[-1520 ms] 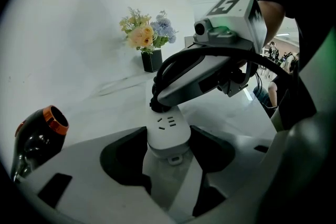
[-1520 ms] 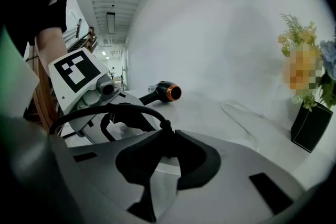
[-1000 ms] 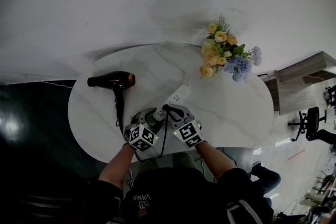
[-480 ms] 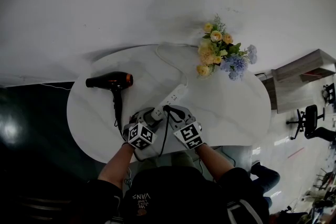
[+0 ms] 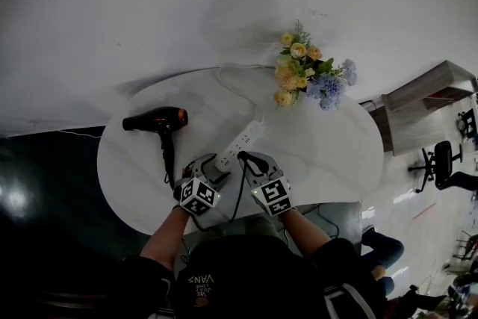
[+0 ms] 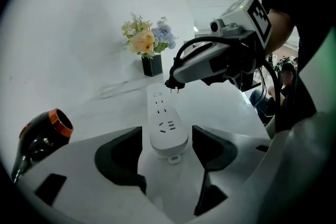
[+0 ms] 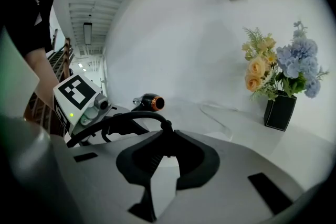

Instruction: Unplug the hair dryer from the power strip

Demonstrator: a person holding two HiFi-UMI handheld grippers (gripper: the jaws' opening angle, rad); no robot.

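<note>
The left gripper (image 6: 167, 150) had just been opening its jaws, which straddled the power strip's (image 6: 166, 124) near end without touching it; the strip ran straight away from them. Beyond, the right gripper (image 6: 175, 80) pinched the plug (image 6: 173, 85), prongs clear above the sockets. The hair dryer (image 6: 44, 136) lay off left.

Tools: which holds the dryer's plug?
The right tool, shut on the black plug, prongs clear of the power strip. The left tool has just opened its jaws wider, strip end between them.

Flower bouquet (image 5: 306, 75) standing in a black vase (image 7: 280, 110) (yellow and blue blooms), round white table (image 5: 328, 153) bearing it, office chair (image 5: 442, 160) sitting beyond
</note>
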